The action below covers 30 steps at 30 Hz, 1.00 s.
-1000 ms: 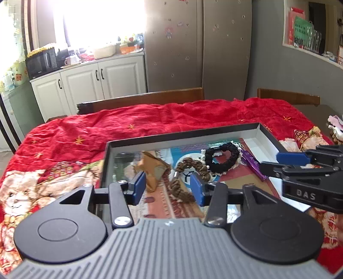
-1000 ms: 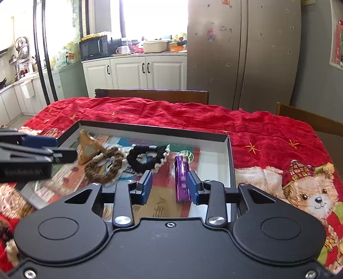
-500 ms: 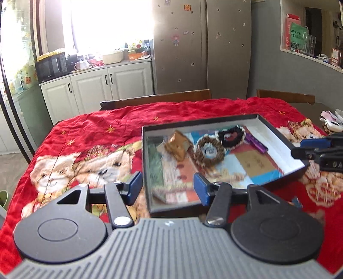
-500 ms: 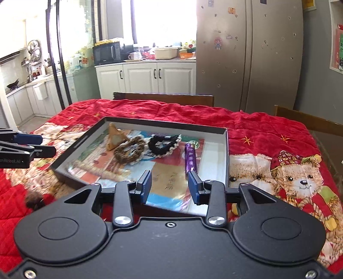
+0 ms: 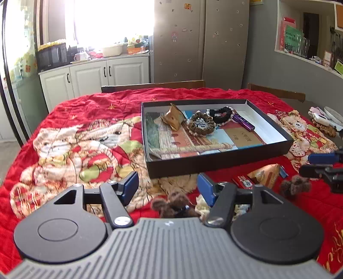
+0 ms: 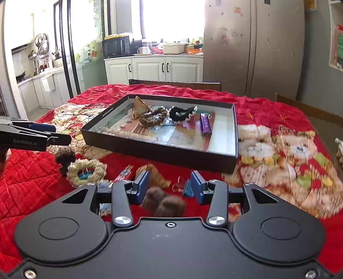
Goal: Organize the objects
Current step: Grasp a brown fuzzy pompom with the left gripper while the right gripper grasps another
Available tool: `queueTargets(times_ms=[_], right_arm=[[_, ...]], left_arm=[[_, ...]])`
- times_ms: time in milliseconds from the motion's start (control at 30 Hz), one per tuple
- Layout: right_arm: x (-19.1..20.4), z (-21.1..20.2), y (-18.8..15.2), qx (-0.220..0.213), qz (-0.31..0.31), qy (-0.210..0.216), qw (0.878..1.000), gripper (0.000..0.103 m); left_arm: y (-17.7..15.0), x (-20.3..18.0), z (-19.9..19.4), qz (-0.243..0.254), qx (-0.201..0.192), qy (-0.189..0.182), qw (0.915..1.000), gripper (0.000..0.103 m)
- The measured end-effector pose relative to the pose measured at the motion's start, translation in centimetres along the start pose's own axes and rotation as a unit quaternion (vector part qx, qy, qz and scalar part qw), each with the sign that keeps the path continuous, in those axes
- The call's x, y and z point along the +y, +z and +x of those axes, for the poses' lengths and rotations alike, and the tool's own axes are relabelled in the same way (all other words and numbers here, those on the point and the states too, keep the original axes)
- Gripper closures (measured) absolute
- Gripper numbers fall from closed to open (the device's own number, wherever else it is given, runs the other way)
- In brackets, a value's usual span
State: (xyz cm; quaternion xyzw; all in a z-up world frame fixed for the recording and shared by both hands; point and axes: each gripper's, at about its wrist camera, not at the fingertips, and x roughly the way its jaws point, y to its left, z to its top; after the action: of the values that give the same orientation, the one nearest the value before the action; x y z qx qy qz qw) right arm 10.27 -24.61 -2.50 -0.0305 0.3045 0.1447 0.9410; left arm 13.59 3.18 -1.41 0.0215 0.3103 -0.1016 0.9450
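A red quilt (image 5: 90,111) with teddy-bear prints covers the table, and behind it stand white cabinets (image 6: 154,68) bearing a black microwave (image 6: 116,47), a tall steel fridge (image 6: 253,47) dotted with magnets, and a bright window (image 5: 111,19).

Red bear-patterned blanket (image 5: 85,133), black box (image 5: 214,163).

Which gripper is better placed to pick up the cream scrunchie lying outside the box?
Left. The cream scrunchie lies nearer the left gripper, whose opening jaws are empty, than the right gripper.
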Motion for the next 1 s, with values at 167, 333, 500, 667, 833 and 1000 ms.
queueTargets(times_ms=[167, 333, 500, 667, 833, 1000], right_arm=[[0.3, -0.1, -2.2, -0.002, 0.016, 0.005, 1.000, 0.059], [0.9, 0.7, -3.3, -0.002, 0.005, 0.004, 1.000, 0.059], [1.0, 1.3, -3.8, -0.009, 0.004, 0.003, 1.000, 0.061], [1.3, 1.6, -4.2, -0.002, -0.010, 0.001, 1.000, 0.064], [1.1, 1.5, -4.3, -0.004, -0.008, 0.005, 1.000, 0.072], [1.1, 1.2, -4.4, -0.007, -0.010, 0.008, 1.000, 0.074]], left_arm=[[-1.5, 0.3, 0.5, -0.027, 0.009, -0.006, 0.9996, 0.030], [-2.3, 0.5, 1.4, -0.031, 0.012, -0.006, 0.9994, 0.030], [-2.7, 0.6, 1.8, -0.037, 0.012, -0.012, 0.9992, 0.030], [-2.9, 0.6, 2.1, -0.037, 0.016, -0.016, 0.9990, 0.040], [-3.1, 0.9, 2.5, -0.048, 0.025, -0.024, 0.9983, 0.061], [-3.1, 0.9, 2.2, -0.049, 0.022, -0.026, 0.9982, 0.066]])
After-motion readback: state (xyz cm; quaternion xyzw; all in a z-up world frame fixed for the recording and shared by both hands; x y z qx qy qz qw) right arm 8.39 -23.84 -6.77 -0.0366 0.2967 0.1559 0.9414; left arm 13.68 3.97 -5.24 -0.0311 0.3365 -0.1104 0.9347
